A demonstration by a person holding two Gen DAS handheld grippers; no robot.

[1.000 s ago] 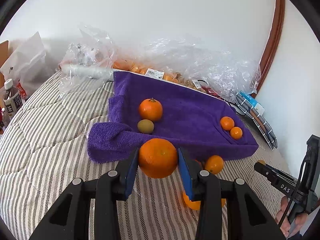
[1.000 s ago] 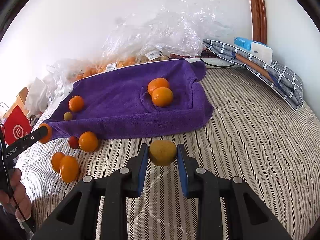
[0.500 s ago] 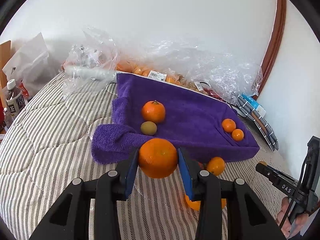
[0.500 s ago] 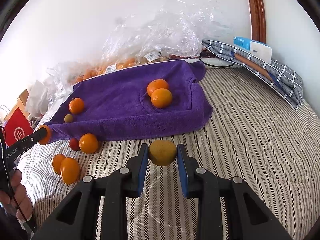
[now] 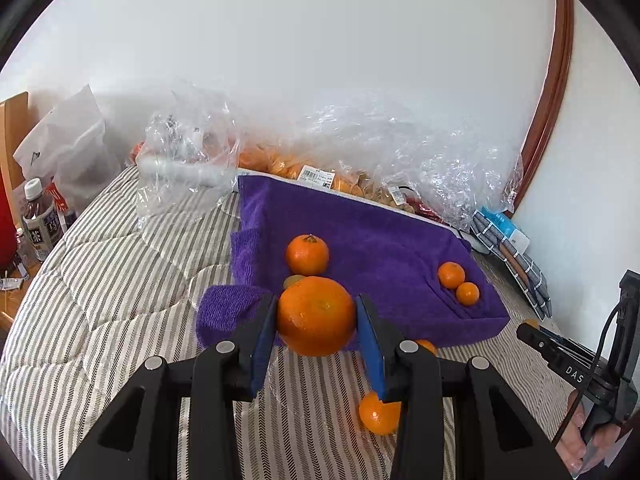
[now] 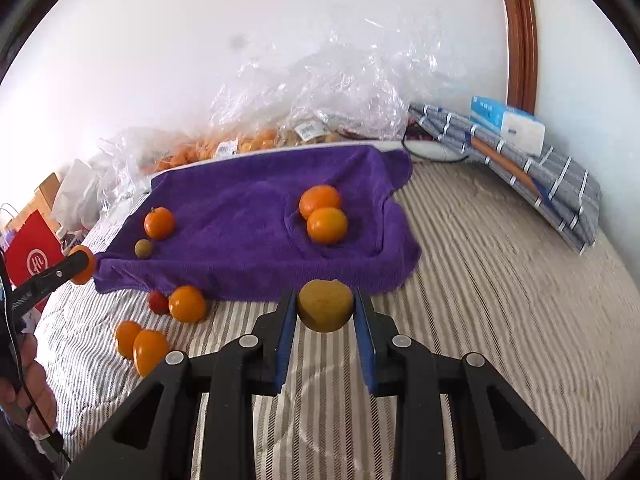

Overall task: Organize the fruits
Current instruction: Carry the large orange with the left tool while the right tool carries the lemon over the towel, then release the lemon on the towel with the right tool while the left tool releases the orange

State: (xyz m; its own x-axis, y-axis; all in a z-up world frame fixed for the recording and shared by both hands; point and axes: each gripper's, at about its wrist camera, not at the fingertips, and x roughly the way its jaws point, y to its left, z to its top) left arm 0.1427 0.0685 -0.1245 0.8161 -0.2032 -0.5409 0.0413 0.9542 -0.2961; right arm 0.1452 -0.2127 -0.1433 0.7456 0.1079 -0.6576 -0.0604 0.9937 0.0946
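My left gripper [image 5: 317,320] is shut on a large orange [image 5: 316,314], held above the near edge of the purple towel [image 5: 372,248]. My right gripper [image 6: 325,312] is shut on a yellow-brown fruit [image 6: 325,304] over the striped bed in front of the towel [image 6: 248,208]. On the towel lie a mandarin [image 5: 307,254] with a small greenish fruit [image 6: 143,248] beside it, and two oranges [image 6: 324,216] on the other side. Several oranges [image 6: 186,303] and a small red fruit [image 6: 158,302] lie loose on the bed below the towel.
Clear plastic bags [image 5: 360,140] holding more fruit line the wall behind the towel. A folded checked cloth [image 6: 520,168] with a tissue pack [image 6: 508,124] sits at the right. Bottles [image 5: 38,224] and a white bag [image 5: 68,136] stand at the bed's left edge. A hand [image 6: 28,384] holds the other gripper.
My left gripper has risen with the large orange, which now covers most of the small greenish fruit on the towel. The right gripper has stayed in place.
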